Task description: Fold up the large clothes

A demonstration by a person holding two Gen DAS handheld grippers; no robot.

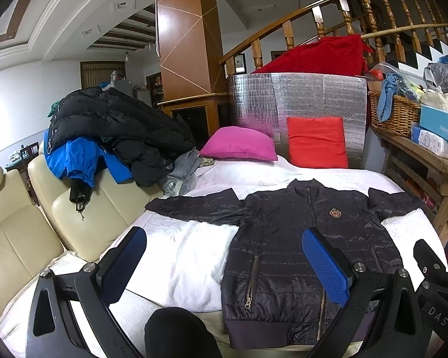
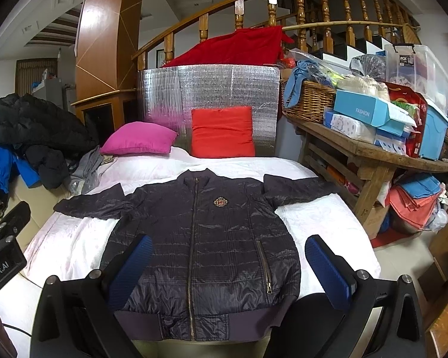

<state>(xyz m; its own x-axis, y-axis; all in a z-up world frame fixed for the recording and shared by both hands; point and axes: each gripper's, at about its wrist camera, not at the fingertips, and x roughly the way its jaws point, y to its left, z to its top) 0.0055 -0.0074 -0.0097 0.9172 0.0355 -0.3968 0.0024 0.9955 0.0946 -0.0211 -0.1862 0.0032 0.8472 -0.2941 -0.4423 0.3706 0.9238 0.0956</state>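
On white quilted bedcover (image 2: 313,217): dark shiny padded jacket (image 2: 206,247) flat; left claw (image 1: 224,265), right claw (image 2: 230,271) apart.

jacket (image 1: 298,253) hem partly behind the left tool (image 1: 224,265), crest (image 2: 220,202) lettering too small to read

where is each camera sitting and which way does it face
Left wrist view: sits on the left gripper, angled down over the bed toward the jacket; shows its own blue open fingers, a dark knee, and the right gripper at the edge.
Right wrist view: sits on the right gripper, facing the jacket head-on; shows its blue open fingers and the left gripper at the left edge.
Shared: jacket, pink pillow, red pillow.
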